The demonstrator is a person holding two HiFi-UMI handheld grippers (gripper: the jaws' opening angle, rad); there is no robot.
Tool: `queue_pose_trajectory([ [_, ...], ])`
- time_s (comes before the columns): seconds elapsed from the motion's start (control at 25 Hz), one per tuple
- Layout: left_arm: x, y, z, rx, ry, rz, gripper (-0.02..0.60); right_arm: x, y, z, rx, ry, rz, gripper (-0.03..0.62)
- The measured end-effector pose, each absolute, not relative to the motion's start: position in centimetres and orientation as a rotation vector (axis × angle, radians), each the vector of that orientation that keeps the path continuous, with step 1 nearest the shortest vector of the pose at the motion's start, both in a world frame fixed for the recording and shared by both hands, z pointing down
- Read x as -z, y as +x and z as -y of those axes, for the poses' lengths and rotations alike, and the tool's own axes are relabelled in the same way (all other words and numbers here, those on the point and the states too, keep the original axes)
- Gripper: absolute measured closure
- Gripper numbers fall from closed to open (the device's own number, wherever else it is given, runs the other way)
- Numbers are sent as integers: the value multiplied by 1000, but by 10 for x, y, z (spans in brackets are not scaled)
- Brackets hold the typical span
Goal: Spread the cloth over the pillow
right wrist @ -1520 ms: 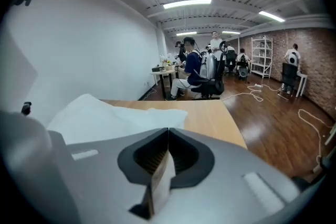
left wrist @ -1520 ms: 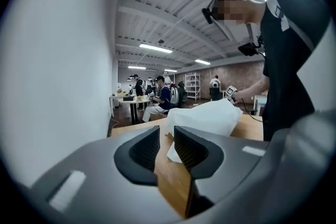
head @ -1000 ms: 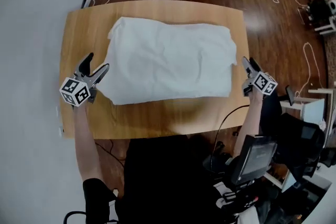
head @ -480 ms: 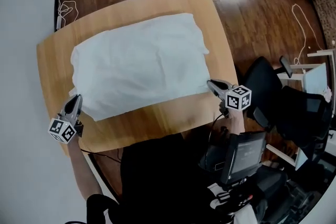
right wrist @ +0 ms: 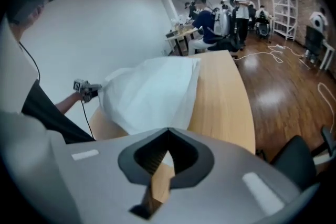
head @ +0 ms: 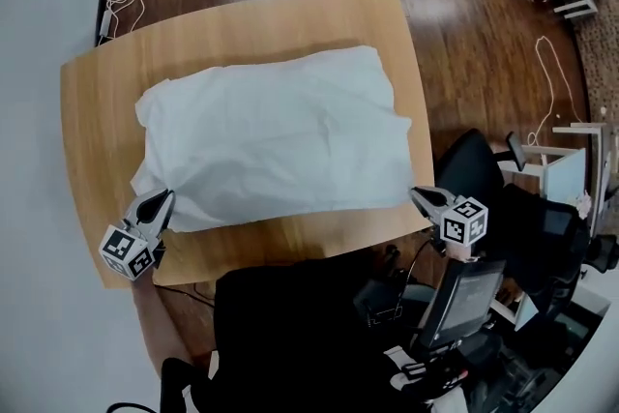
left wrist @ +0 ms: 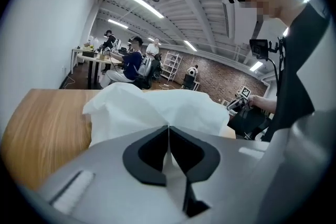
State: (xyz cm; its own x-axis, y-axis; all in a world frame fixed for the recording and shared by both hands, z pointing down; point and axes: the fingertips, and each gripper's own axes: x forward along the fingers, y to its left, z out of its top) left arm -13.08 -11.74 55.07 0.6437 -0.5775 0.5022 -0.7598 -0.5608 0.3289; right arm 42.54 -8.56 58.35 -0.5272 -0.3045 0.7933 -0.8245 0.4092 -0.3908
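Head view shows the cloth (head: 276,145) already lying across most of the surface (head: 97,111), puffed up as if the pillow sits hidden beneath it, so the covering looks largely done. Your left tool (head: 162,199) is pressed together on the cloth's near left corner. Your right tool (head: 418,194) has just been closing and seems to pinch the near right corner. What's left, I judge, is pulling out the wrinkles. Around you are a dark wooden floor (head: 464,34), the pale wooden surface, a black chair (head: 469,167) and loose white cables (head: 558,63)
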Motion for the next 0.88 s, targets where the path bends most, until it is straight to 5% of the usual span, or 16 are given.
queue_pose_trajectory([
  [0.28,-585,-141,82,-574,2289,864,514,-682,491,31,-1314,803,1719,584],
  [0.36,-571,-150,97,-482,2315,931,514,-685,524,68,-1216,882,1730,538],
  [0.44,-539,-184,118,-329,2340,1034,497,-661,534,125,-1121,971,1806,427],
  [0.52,-516,-238,145,-229,2329,1191,473,-644,518,183,-1085,1024,1881,335],
  [0.76,-566,-285,306,-231,2204,1186,275,-659,395,350,-1273,1084,2045,335],
  [0.88,-632,-281,336,-331,2032,1108,273,-676,345,409,-1310,1033,2114,336],
])
